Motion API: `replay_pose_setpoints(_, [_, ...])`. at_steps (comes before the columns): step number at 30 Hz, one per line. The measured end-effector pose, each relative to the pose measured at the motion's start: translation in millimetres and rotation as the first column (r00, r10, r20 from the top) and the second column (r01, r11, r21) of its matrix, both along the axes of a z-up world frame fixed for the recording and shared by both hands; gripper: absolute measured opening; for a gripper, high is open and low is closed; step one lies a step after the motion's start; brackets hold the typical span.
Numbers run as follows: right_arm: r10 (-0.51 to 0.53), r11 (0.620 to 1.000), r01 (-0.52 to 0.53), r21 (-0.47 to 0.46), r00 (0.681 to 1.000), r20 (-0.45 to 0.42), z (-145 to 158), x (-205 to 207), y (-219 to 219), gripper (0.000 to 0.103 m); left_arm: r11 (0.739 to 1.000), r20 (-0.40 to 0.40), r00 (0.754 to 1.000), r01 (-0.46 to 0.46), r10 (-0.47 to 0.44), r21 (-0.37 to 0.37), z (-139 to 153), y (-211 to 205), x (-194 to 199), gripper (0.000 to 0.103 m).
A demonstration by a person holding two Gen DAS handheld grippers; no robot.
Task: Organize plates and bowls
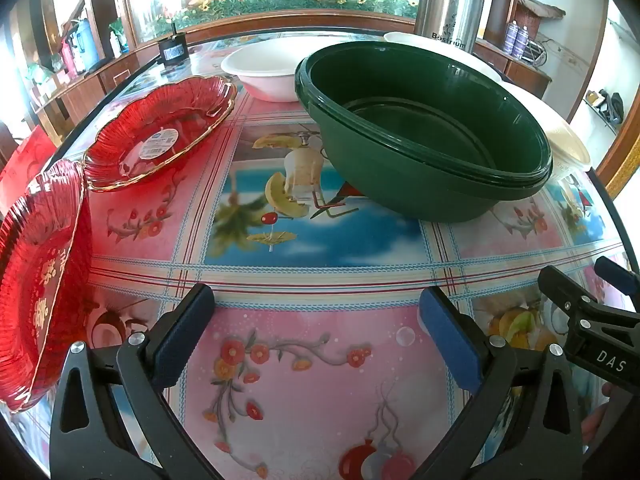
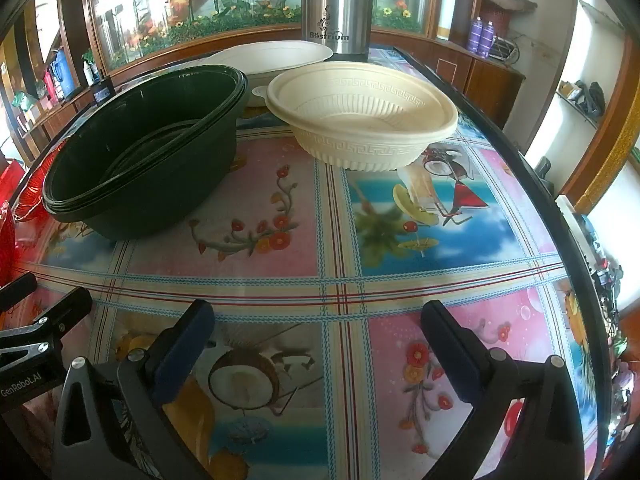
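Observation:
A stack of dark green bowls [image 1: 424, 128] [image 2: 144, 148] stands in the middle of the table. Left of it lie two red glass plates, one further back [image 1: 160, 132] and one by the near left edge [image 1: 40, 280]. A white bowl [image 1: 264, 72] sits behind the red plate. A cream patterned bowl [image 2: 360, 116] stands right of the green stack, and a white oval dish [image 2: 276, 56] lies behind it. My left gripper [image 1: 316, 332] and my right gripper [image 2: 320, 344] both hover open over bare tablecloth near the front, nothing between their fingers.
A steel thermos [image 2: 338, 8] stands at the back of the table [image 2: 340, 280], which has a colourful printed cloth. A small black box [image 1: 170, 52] sits at the far left corner. Wooden cabinets line the room behind. The table's right edge [image 2: 560, 216] is close.

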State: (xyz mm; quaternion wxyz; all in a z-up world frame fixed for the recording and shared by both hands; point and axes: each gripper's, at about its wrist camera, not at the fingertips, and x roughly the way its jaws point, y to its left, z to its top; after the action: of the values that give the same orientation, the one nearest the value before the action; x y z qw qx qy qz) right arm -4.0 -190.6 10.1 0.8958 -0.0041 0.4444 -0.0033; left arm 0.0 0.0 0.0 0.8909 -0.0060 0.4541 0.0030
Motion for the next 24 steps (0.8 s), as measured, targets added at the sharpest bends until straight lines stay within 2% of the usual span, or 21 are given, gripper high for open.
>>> replay_pose_setpoints(12, [-0.003,1.000,0.003,0.006,1.000,-0.001,0.1,-0.6,-1.8,0.103,1.000,-0.025,1.000,0.010,-0.010,0.002,1.1,0.4,0.6,0.103])
replay_pose_setpoints(24, [-0.024,1.000,0.024,0.002,0.995,-0.096,0.2,1.9,-4.9,0.103,1.000,-0.064,0.998,0.023,-0.023,0.001,1.7,2.3,-1.6,0.103])
